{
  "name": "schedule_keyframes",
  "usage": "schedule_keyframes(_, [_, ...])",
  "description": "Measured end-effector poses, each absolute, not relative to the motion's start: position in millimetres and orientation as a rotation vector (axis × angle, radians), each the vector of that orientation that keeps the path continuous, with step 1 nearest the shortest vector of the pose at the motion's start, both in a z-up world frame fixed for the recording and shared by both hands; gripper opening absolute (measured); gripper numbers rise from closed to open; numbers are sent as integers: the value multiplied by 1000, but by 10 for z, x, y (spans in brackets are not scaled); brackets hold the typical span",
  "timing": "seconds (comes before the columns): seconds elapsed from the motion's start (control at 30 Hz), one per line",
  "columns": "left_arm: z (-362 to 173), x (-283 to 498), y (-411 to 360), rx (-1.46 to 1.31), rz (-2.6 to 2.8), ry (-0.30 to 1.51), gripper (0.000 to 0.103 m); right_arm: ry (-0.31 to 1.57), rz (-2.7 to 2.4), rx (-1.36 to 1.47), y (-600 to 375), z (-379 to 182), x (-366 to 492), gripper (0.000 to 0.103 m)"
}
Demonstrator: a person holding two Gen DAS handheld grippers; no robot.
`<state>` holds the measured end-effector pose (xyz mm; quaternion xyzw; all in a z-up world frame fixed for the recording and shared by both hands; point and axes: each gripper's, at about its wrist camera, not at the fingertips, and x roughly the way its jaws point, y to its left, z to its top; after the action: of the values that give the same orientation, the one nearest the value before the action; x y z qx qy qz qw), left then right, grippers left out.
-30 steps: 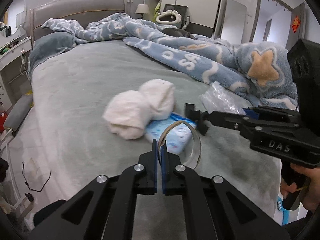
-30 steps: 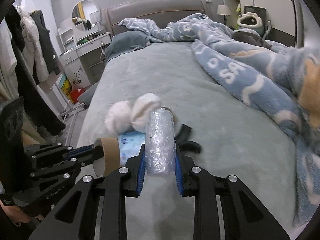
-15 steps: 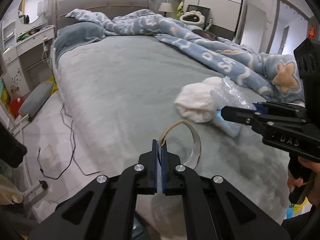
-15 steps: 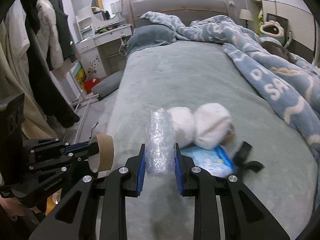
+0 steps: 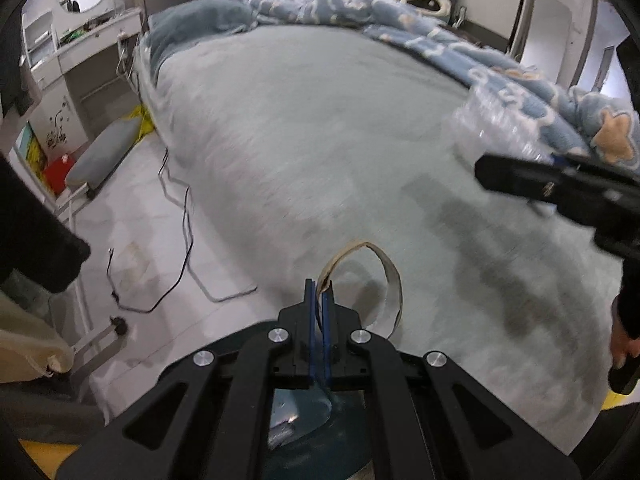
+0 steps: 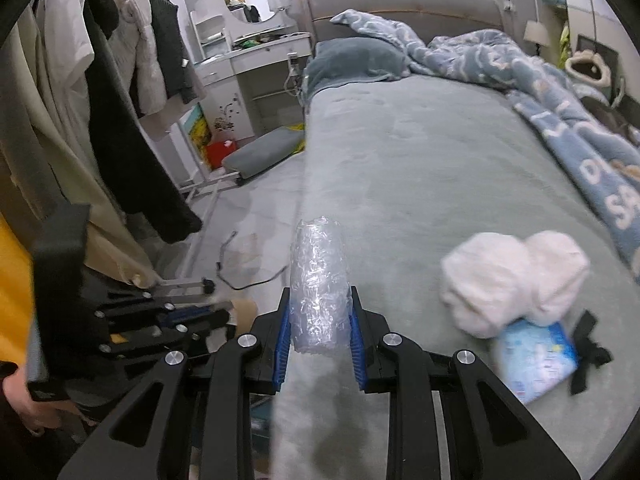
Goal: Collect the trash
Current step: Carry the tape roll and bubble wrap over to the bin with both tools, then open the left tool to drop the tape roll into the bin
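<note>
Left wrist view shows your left claw (image 5: 319, 288) clenched on the wall of a cardboard tape ring (image 5: 390, 280), which juts out to the right of its tips over the near edge of the bed (image 5: 320, 140). Your right claw (image 6: 319, 312) is grasping a crumpled roll of clear plastic wrap (image 6: 319, 276), upright between its pads, near the bed's left edge. You seem to be carrying both pieces to a bin, which I cannot see. Keep both grips firm and level; the ring is pinched by one thin wall and could twist loose. White socks (image 6: 512, 280) and a blue tissue pack (image 6: 536, 356) lie right of the wrap.
</note>
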<state>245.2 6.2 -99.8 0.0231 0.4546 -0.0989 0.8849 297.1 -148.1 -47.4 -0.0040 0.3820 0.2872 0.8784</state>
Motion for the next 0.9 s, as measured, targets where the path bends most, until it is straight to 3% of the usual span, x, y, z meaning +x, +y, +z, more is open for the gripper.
schedule_keyframes(0.77, [-1764, 2253, 825, 67, -137, 1317, 4, 903, 718, -100, -546, -775, 2936, 26])
schedule_keyframes(0.9, [-1804, 2217, 926, 76, -119, 1349, 12, 910, 729, -111, -438, -806, 2928, 26])
